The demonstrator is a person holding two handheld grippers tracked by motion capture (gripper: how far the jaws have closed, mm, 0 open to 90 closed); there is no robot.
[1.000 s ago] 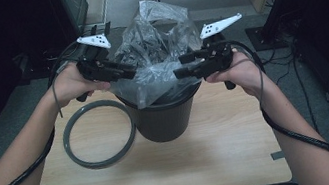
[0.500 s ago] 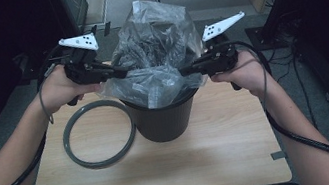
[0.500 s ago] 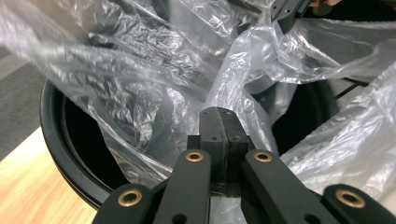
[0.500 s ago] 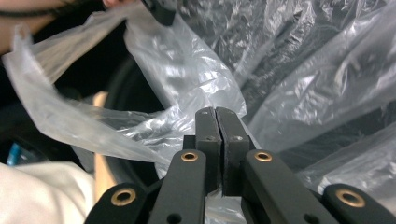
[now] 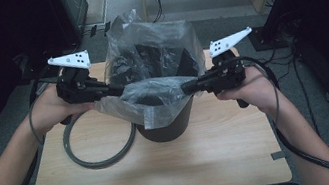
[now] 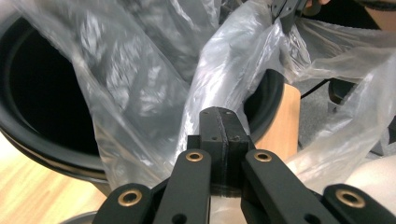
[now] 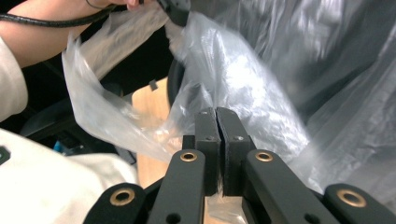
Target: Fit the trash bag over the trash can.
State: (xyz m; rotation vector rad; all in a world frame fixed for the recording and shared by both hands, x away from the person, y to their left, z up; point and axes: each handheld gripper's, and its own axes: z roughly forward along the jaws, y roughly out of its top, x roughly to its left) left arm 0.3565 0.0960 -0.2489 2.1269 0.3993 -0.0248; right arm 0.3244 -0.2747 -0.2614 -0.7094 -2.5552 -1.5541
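1. One black bin, mid-table; one clear plastic bag in it, mouth stretched over the near rim.
2. One grey ring flat, just left of bin.
3. Left gripper and right gripper: jaws clamped on bag film.
4. Wooden table: near half bare.

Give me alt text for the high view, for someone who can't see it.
Two hand-held grippers, the left gripper and the right gripper, pinch opposite edges of a clear plastic bag stretched over a black bin on a wooden table. A grey ring lies flat left of the bin.
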